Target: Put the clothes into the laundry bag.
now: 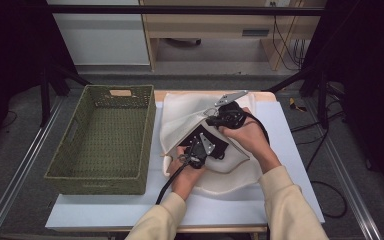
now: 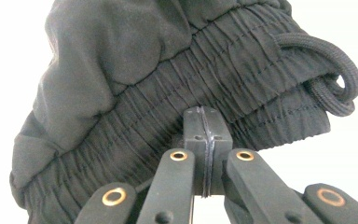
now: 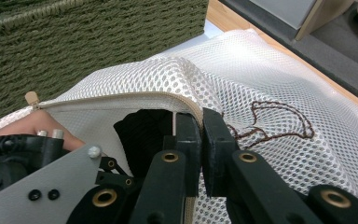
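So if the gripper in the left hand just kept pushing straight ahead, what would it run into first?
Probably more of the black garment: the left gripper is already shut on its gathered waistband, and the cloth bunches up right ahead.

The mesh bag (image 3: 242,79) is white with a brown stitched outline. The garment (image 2: 158,79) is black. The woven basket (image 1: 105,142) is olive green.

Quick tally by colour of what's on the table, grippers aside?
Green: 1, the basket
White: 1, the mesh bag
Black: 1, the garment going into the bag
Total: 3
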A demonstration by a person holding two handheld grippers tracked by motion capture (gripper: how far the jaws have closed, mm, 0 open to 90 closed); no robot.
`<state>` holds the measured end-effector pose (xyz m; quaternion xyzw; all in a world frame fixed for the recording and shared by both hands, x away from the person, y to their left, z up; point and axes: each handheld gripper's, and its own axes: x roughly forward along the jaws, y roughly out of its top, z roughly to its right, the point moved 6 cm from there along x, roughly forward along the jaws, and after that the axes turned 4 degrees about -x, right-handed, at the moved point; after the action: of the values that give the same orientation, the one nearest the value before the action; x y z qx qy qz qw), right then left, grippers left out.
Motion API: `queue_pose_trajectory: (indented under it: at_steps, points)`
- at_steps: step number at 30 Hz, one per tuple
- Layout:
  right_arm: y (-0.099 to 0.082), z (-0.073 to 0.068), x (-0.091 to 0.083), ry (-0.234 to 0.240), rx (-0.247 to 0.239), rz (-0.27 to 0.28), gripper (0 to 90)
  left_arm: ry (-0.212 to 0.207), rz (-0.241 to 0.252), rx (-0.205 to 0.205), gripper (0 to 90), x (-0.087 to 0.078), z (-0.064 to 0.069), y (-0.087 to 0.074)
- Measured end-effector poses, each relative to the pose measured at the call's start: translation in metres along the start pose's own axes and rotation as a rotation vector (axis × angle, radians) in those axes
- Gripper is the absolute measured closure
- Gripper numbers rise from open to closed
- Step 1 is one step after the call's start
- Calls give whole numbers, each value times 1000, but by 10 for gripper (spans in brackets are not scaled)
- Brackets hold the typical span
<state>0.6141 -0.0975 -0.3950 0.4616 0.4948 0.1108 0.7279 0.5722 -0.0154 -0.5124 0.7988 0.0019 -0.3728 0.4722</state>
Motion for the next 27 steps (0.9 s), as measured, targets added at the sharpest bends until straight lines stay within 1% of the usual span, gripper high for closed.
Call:
queue_pose_trajectory:
  at_steps: [9,13,16,19,24,27]
  points:
    - [-1,-1,-2,1,-4,0,869,-2,15,-1,899,-4,1,-1]
    - [-1,-1,-3,0,-5,-1,869,-10,31,-7,899,-8,2,-1]
    - [-2,-1,-4,1,-1,1,869,-20,46,-13,899,-13,3,0]
    - [-5,-1,-4,1,-1,-1,869,-40,63,-23,899,-20,4,1]
    - [-7,-1,-5,-2,3,1,869,-60,77,-12,899,-31,7,2]
    - [-8,-2,-6,0,1,3,869,-82,97,-28,899,-39,8,3]
